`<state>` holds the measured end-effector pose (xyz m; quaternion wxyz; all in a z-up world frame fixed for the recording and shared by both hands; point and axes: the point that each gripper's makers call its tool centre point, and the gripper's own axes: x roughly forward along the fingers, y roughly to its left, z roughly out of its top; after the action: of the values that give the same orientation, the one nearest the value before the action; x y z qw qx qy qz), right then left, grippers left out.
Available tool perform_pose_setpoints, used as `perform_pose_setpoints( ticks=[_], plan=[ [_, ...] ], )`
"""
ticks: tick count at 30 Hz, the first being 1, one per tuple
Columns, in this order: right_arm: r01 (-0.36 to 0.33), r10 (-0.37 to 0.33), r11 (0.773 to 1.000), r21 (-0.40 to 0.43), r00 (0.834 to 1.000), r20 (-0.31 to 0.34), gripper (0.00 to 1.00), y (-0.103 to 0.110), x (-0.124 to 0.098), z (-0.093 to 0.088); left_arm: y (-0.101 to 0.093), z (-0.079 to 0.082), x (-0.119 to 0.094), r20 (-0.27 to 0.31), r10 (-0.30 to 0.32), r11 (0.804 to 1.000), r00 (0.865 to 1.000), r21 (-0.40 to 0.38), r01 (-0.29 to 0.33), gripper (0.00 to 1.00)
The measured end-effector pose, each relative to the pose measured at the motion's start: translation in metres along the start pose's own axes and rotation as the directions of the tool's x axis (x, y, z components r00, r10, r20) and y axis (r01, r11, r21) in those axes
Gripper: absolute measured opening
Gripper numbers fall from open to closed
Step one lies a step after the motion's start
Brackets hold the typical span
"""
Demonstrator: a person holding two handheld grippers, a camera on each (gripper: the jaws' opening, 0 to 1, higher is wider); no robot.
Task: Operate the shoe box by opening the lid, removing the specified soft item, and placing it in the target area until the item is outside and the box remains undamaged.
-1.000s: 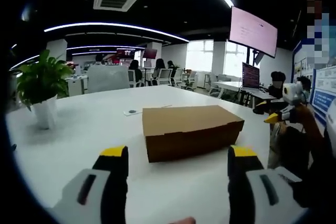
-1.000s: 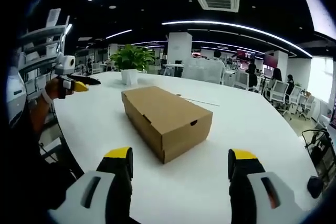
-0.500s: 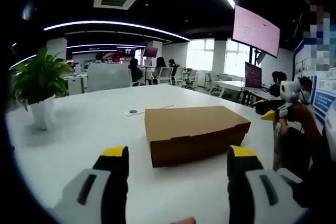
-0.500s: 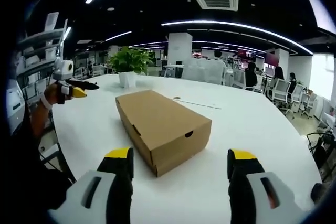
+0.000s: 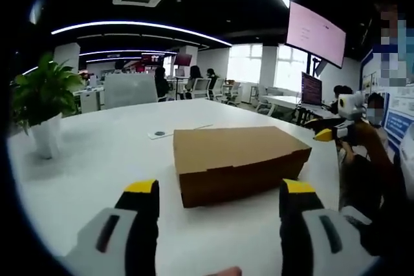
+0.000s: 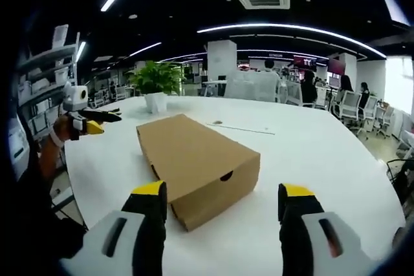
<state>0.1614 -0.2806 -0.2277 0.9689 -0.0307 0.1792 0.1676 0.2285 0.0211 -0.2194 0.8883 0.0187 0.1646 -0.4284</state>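
Two pairs of yellow-tipped jaws stand wide apart with nothing between them, the left gripper (image 5: 218, 189) and the right gripper (image 6: 222, 191) each aimed at the closed brown shoe box (image 6: 196, 159), which lies flat on the white table (image 6: 310, 153). Since a second ago the box has grown larger in the right gripper view, its near corner now reaching down between the jaws. Beyond it the potted plant (image 6: 154, 82) stands near the table's far edge.

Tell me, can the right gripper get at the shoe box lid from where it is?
Probably yes: the right gripper is open, and the closed shoe box lies just ahead on the white table with nothing between.
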Motion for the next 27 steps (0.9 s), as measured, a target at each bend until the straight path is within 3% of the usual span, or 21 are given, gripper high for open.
perform_pose_setpoints(
  ticks=[14,27],
  plan=[
    [-0.019,0.021,0.999,0.049,0.999,-0.044,0.67,-0.006,0.030,-0.007,-0.003,-0.005,0.003,-0.006,-0.014,1.000,1.000,-0.014,0.014,0.77],
    [-0.012,0.018,0.995,0.098,0.998,-0.058,0.66,-0.015,0.038,-0.012,0.000,-0.012,0.005,-0.018,-0.018,1.000,1.000,-0.022,0.018,0.77]
  ],
)
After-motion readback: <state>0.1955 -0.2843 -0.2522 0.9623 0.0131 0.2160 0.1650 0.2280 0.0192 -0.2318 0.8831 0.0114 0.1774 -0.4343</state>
